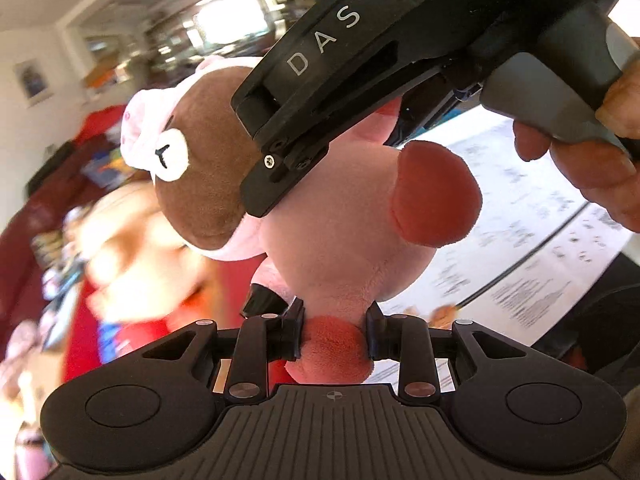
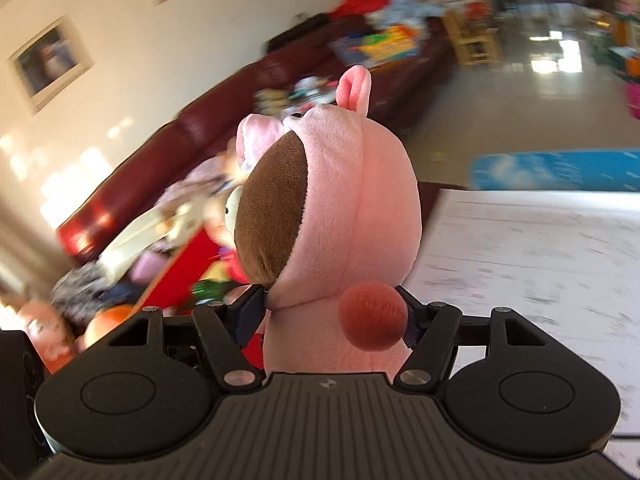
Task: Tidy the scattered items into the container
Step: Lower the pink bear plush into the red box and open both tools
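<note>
A plush bear in a pink pig suit (image 1: 332,240) hangs in the air, held by both grippers. My left gripper (image 1: 334,336) is shut on one of its red-brown feet (image 1: 332,354). My right gripper (image 2: 336,312) is shut on the plush's body (image 2: 340,208) just below the hood; it also shows from outside in the left wrist view (image 1: 276,184), clamped at the toy's neck. The brown face with a white muzzle (image 1: 172,156) points left. A red container (image 2: 188,264) with toys inside lies blurred below left.
A white printed sheet (image 2: 540,264) covers the surface at right, with a blue mat (image 2: 560,170) behind it. A dark red sofa (image 2: 168,140) piled with toys runs along the wall. A wooden chair (image 2: 476,40) stands on the shiny floor beyond.
</note>
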{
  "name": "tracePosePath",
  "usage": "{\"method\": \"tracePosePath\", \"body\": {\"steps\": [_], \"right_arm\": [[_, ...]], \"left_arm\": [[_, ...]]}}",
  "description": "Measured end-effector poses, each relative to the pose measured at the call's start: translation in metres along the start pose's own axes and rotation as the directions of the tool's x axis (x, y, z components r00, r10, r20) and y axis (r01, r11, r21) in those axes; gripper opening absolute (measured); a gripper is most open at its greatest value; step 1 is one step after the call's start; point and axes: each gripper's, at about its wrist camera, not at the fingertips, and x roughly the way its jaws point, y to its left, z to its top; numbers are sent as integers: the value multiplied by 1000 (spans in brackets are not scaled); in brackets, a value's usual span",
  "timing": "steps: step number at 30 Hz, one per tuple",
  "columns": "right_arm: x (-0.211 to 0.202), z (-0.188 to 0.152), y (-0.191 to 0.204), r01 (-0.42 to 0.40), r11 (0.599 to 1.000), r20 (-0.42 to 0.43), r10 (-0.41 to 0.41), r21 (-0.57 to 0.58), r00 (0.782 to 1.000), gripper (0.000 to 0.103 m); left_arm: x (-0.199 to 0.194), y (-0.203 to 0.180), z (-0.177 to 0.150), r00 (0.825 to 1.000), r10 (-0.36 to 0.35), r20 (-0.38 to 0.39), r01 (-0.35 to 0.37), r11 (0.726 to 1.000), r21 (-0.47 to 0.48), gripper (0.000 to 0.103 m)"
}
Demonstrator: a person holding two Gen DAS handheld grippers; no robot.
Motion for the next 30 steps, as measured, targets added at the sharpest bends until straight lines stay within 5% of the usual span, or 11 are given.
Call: {"method": "tracePosePath", "body": {"steps": [10,11,12,13,15,17,22,30], "right_arm": [[79,33,108,-258,955,-111,243,-149,964,72],[86,35,114,-272,951,-121,256,-148,959,73],[96,38,120,-286,946,-135,267,-153,954,77],[103,40,124,-294,941,-148,271,-168,951,83],[119,43,127,-235,950,-149,206,-206,967,94],[125,44,119,-178,967,-131,155,-183,979,93],[130,44,92,-125,984,-181,101,-130,978,95],[126,34,100,-68,965,-297,-11,-254,955,97]], "left_arm": [[-78,79,-43,968,226,-105,-240,959,-151,30],[-80,85,-46,966,232,-118,-249,955,-160,36],[-87,87,-51,964,232,-133,-252,953,-168,60],[-86,91,-55,960,236,-150,-260,951,-170,66],[-91,90,-61,935,304,-182,-333,928,-164,91],[-94,89,-67,933,304,-191,-336,928,-162,98],[-95,99,-73,963,203,-177,-246,930,-272,102],[-62,125,-86,975,135,-176,-189,923,-336,103]]}}
